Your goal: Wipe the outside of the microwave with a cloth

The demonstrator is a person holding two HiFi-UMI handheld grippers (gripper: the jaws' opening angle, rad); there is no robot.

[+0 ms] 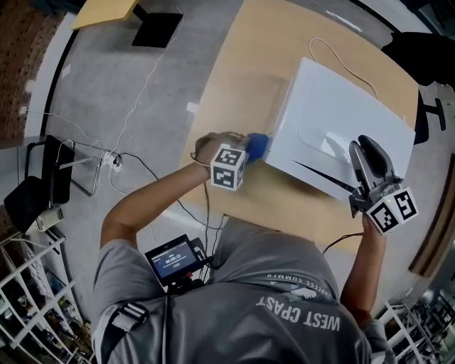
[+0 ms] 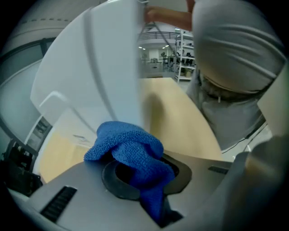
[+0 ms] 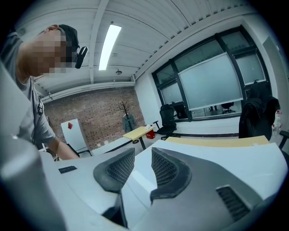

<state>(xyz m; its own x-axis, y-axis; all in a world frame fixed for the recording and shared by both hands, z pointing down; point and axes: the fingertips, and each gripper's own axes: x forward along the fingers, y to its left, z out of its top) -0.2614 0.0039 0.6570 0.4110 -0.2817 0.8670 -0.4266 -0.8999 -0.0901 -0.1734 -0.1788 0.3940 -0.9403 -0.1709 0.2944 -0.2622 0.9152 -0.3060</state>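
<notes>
Wiping is judged under way: the blue cloth [image 2: 128, 144] is clamped in the left claw [image 2: 137, 173] at the side of the microwave [image 1: 341, 121]; the right claw [image 3: 142, 158] is held open, empty; the remainder cannot be told.

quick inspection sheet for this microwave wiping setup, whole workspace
surface: light wooden table
job's things: white microwave on the table; blue cloth at its left side
clutter: thin white strip near the table's far edge
grippers: left gripper shut on the cloth; right gripper over the microwave top, jaws apart, empty
cables: white cable on the table behind the microwave; floor cables to a power strip
surroundings: grey floor, wire rack, brick wall
</notes>
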